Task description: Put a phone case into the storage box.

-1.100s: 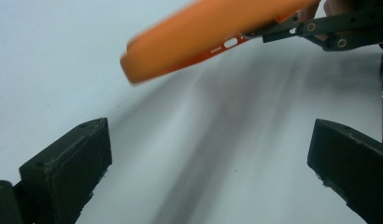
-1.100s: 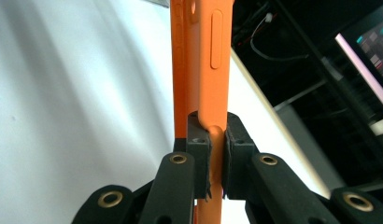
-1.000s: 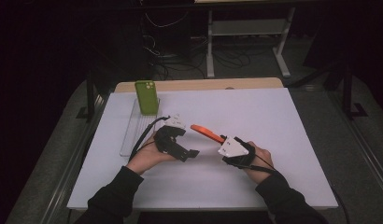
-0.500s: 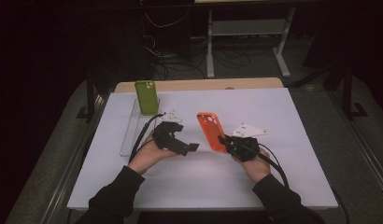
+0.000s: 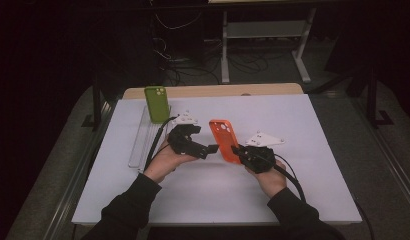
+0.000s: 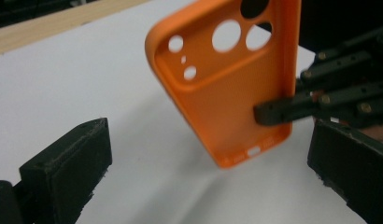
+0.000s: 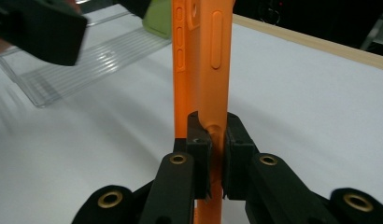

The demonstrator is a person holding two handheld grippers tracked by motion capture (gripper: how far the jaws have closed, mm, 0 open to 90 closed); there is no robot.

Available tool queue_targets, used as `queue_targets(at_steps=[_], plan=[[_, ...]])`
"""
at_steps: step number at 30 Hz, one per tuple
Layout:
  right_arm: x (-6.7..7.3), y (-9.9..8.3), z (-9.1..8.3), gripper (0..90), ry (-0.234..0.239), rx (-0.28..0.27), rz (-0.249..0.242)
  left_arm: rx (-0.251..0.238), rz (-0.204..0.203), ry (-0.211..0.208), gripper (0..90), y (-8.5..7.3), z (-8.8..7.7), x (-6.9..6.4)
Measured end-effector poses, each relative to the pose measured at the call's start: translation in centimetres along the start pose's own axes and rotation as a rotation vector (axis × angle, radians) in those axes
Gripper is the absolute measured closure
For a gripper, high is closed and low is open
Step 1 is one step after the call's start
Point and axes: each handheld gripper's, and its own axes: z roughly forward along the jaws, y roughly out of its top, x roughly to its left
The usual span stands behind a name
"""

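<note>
An orange phone case [image 5: 224, 140] is held up above the white table top, its camera holes at the top. My right gripper [image 5: 241, 150] is shut on the case's lower edge; in the right gripper view the two pads [image 7: 199, 140] pinch the thin orange wall [image 7: 201, 60]. My left gripper [image 5: 212, 148] stands open just left of the case. In the left gripper view its jaws [image 6: 208, 177] are wide apart, with the case's hollow inside [image 6: 227, 93] ahead of them and untouched. The right gripper's fingers [image 6: 273, 112] clamp the case's rim there.
A green phone case [image 5: 156, 104] stands upright at the far end of a clear plastic tray [image 5: 141, 142] on the left of the table [image 5: 318, 165]. Cables trail from both grippers. A wooden edge [image 5: 218, 90] runs along the table's far side.
The right hand has rolled, turning the orange case from lying nearly flat to standing upright with its broad face showing. The left gripper has stayed where it was, open.
</note>
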Motion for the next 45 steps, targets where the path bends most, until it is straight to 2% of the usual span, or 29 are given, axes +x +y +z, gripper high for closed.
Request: queue_targets(at_steps=[4,6,8,15,20,23,29,30,34,45], plan=[[0.4,0.2,0.1,82.1,0.013,-0.003,0.011,-0.028,-0.013,-0.006,0.0,0.4,0.3,-0.1],[0.4,0.2,0.1,82.1,0.01,-0.005,-0.002,-0.039,-0.017,-0.009,0.0,0.6,0.4,-0.1],[0.6,0.3,0.1,82.1,0.016,-0.003,0.018,-0.046,-0.011,-0.01,0.0,0.7,0.5,-0.1],[0.7,0.5,0.1,82.1,0.029,-0.016,0.028,-0.079,-0.026,-0.007,0.0,0.9,1.0,-0.3],[1.0,0.5,0.3,82.0,0.033,-0.022,0.018,-0.084,-0.008,-0.01,0.0,0.9,1.4,-0.6],[1.4,0.5,0.3,82.1,0.037,-0.014,0.034,-0.073,0.009,-0.012,0.0,0.9,1.6,-0.6],[1.6,0.4,0.5,82.0,0.029,-0.017,0.011,-0.084,0.015,-0.016,0.0,0.9,1.8,-0.7],[1.7,0.4,0.5,82.0,0.03,-0.012,0.024,-0.084,0.017,-0.012,0.0,0.9,1.8,-0.7],[2.0,0.4,0.7,81.8,0.024,-0.009,0.017,-0.09,0.003,-0.011,0.0,0.9,1.8,-0.9],[2.9,0.0,1.5,81.5,0.045,0.019,-0.022,-0.098,-0.041,-0.014,0.0,1.0,1.9,-0.9]])
